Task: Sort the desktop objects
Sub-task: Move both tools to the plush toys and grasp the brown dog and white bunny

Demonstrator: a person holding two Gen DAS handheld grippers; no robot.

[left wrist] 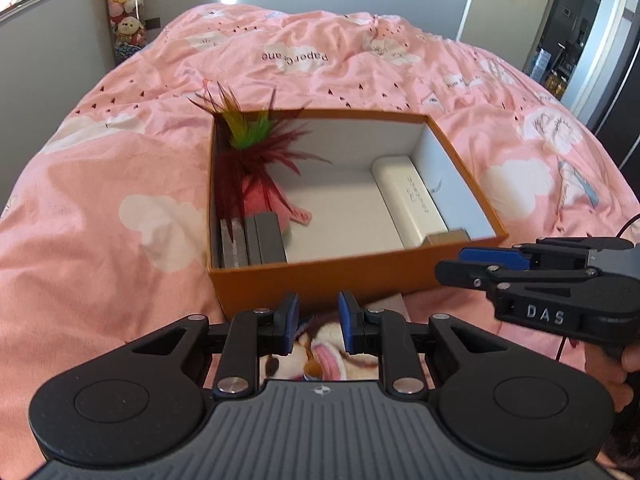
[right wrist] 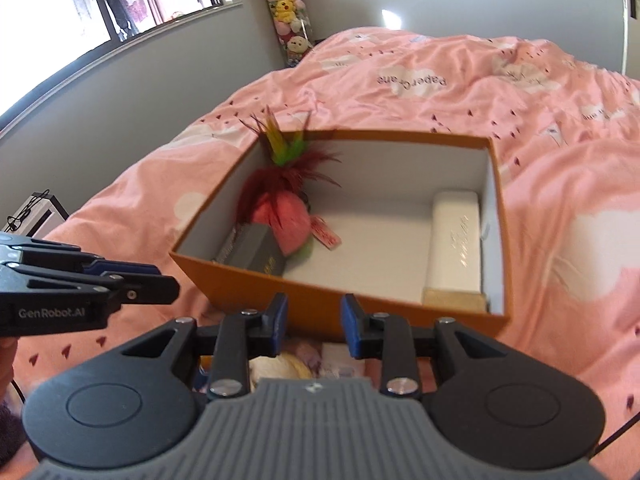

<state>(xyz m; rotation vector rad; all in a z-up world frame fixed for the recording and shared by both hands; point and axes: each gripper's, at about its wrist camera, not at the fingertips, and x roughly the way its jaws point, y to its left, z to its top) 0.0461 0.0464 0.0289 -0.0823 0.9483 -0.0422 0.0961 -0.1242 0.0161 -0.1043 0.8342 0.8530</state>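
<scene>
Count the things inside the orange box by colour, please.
Inside the orange cardboard box:
Pink plush toy with red feathers: 1
White oblong case: 1
Grey flat boxes: 2, as far as visible
Small gold block: 1
Total: 5

The orange box (left wrist: 360,276) lies open-topped with bare floor free down its middle, hemmed by the feather toy (left wrist: 256,168) and dark boxes (left wrist: 256,240) at left and the white case (left wrist: 412,204) at right.
</scene>
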